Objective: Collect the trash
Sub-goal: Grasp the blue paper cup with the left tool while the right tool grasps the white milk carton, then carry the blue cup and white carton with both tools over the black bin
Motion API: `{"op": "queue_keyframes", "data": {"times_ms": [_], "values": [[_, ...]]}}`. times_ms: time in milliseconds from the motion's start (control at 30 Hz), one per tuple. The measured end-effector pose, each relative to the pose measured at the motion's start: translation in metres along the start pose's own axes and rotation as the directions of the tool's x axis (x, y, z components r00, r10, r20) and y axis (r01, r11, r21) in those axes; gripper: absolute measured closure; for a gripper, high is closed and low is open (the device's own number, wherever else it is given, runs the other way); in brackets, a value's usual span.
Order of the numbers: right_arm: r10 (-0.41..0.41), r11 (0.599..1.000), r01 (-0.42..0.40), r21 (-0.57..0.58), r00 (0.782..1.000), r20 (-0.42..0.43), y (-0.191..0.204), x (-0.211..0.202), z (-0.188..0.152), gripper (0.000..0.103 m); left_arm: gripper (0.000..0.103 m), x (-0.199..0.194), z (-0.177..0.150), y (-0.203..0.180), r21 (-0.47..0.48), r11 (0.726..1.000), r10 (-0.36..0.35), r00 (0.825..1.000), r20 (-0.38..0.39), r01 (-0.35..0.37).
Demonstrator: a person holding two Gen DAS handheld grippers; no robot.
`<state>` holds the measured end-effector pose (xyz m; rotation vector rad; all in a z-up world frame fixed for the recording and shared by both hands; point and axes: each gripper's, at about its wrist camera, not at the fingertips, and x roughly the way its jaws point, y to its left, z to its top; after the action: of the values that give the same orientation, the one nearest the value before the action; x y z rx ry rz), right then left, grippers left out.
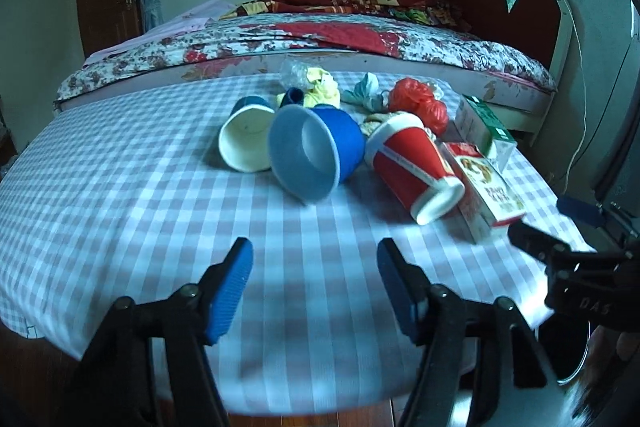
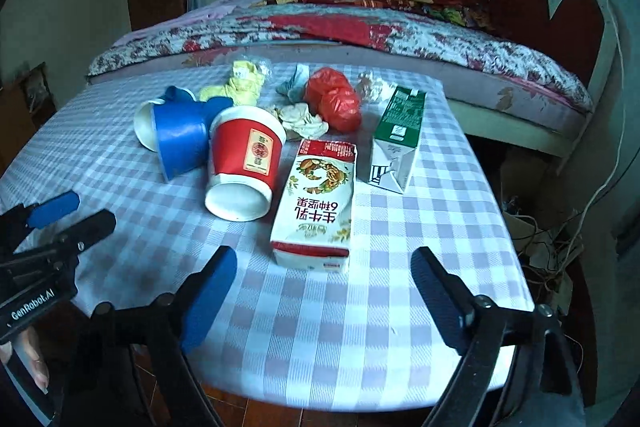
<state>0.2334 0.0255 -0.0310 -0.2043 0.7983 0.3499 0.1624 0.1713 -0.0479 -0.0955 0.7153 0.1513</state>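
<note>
Table (image 2: 400, 307): checked cloth, trash heaped on far half; near half bare.
L gripper (image 1: 315, 285): jaws apart, nothing betw. them, over bare cloth short of the heap. Also seen at left edge of right wrist view (image 2: 72, 213).
R gripper (image 2: 324, 291): jaws apart, wider than L, empty; red carton end just beyond the gap, not touching. Seen at right edge of left wrist view (image 1: 560, 227).
Blue cup (image 1: 316, 151): on its side, mouth toward L gripper, touching white cup.
White cup (image 1: 246, 139): on side, left of blue cup, blue outside.
Red cup (image 2: 244, 163): on side, base toward R gripper, betw. blue cup and red carton.
Red carton (image 2: 320, 195): lying flat, lengthwise toward R gripper, just beside red cup.
Green carton (image 2: 396, 139): lying on side, right of red carton, apart from it.
Red bag (image 2: 334, 99): crumpled, behind cartons.
Yellow wad (image 2: 240, 83): far edge, behind cups.
Pale wads (image 2: 304, 119): crumpled paper/tissue betw. red cup and red bag.
Bed (image 2: 400, 35): floral cover, right behind table.
Fingers (image 2: 38, 367): person's, bottom left corner, on L gripper handle.
</note>
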Motion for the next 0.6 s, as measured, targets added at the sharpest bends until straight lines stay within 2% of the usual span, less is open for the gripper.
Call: {"op": "queue_keyframes", "data": {"times_ms": [67, 233, 333, 433, 500, 600], "values": [[0.006, 1.000, -0.006, 0.006, 1.000, -0.021, -0.003, 0.014, 0.004, 0.025, 0.045, 0.014, 0.008, -0.001, 0.007, 1.000, -0.013, 1.000, -0.005, 0.013], [0.022, 1.000, -0.022, 0.008, 0.999, -0.038, -0.013, 0.035, 0.012, 0.031, 0.050, 0.043, 0.026, -0.004, 0.012, 0.998, -0.054, 0.998, -0.010, 0.055], [0.037, 0.999, -0.037, 0.002, 0.998, -0.044, -0.016, 0.043, 0.017, 0.041, 0.056, 0.056, 0.035, -0.009, 0.034, 0.997, -0.071, 0.997, -0.007, 0.072], [0.054, 0.999, -0.054, -0.004, 0.997, -0.051, -0.017, 0.051, 0.019, 0.045, 0.070, 0.068, 0.040, -0.008, 0.021, 0.996, -0.089, 0.996, -0.025, 0.090], [0.056, 0.998, -0.056, -0.004, 0.997, -0.061, -0.018, 0.056, 0.017, 0.046, 0.095, 0.073, 0.041, -0.006, 0.006, 0.994, -0.113, 0.993, -0.042, 0.113], [0.051, 0.998, -0.052, -0.018, 0.997, -0.065, -0.016, 0.060, 0.013, 0.048, 0.099, 0.065, 0.040, -0.005, 0.009, 0.993, -0.118, 0.993, -0.016, 0.118]]}}
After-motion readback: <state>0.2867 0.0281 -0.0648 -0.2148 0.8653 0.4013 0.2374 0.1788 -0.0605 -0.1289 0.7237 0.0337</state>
